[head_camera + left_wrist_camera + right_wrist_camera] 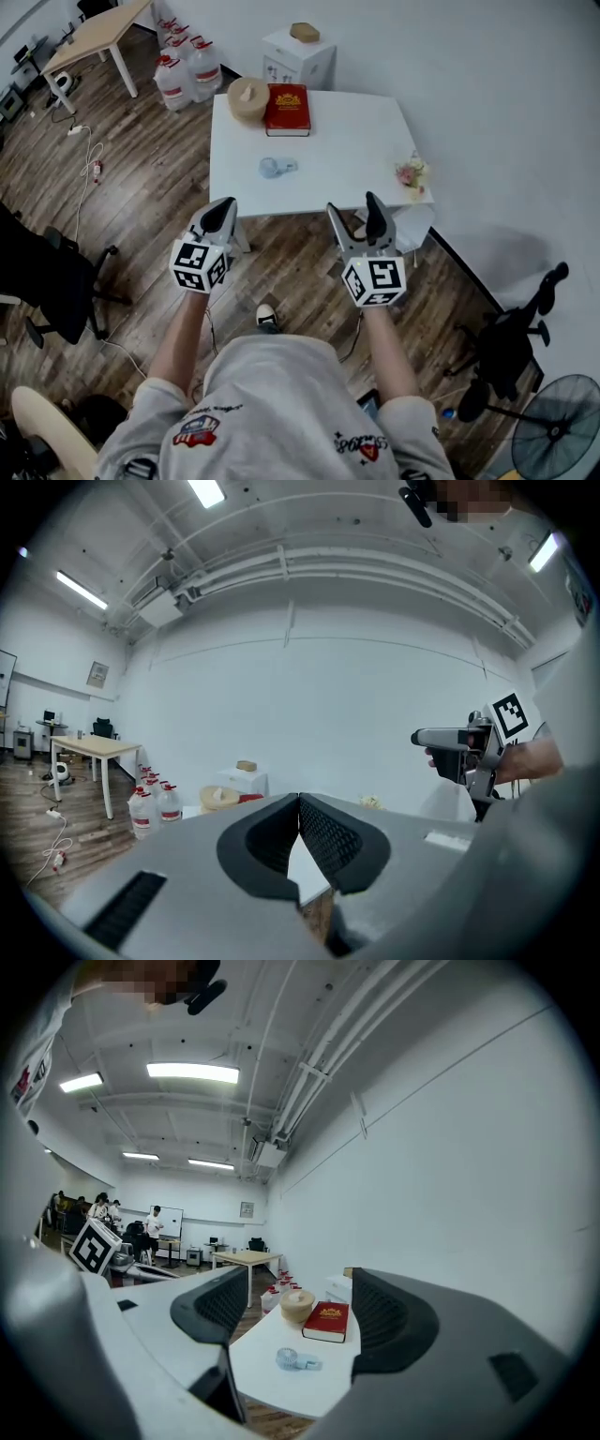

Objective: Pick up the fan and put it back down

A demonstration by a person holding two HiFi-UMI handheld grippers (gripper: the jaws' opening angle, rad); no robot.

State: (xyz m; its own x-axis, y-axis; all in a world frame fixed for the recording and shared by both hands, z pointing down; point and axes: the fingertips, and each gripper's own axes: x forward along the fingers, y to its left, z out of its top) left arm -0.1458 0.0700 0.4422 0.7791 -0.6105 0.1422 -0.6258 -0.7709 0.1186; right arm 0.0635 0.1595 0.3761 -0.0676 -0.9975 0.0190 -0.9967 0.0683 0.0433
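A small pale-blue hand fan [277, 167] lies flat near the middle of the white table [356, 141]. Both grippers hang in the air in front of the table's near edge, apart from the fan. My left gripper [222, 215] has its jaws pressed together with nothing in them, as the left gripper view [299, 803] confirms. My right gripper [354, 217] stands open and empty. In the right gripper view [300, 1288] the fan [298, 1360] shows on the table beyond the gap between the jaws.
A red book [288, 109] and a round wooden box [248, 98] sit at the table's far edge, and a small flower bunch [412, 173] at its right corner. Water jugs [187, 66], a white cabinet [298, 56], office chairs [56, 281] and a floor fan [553, 436] stand around.
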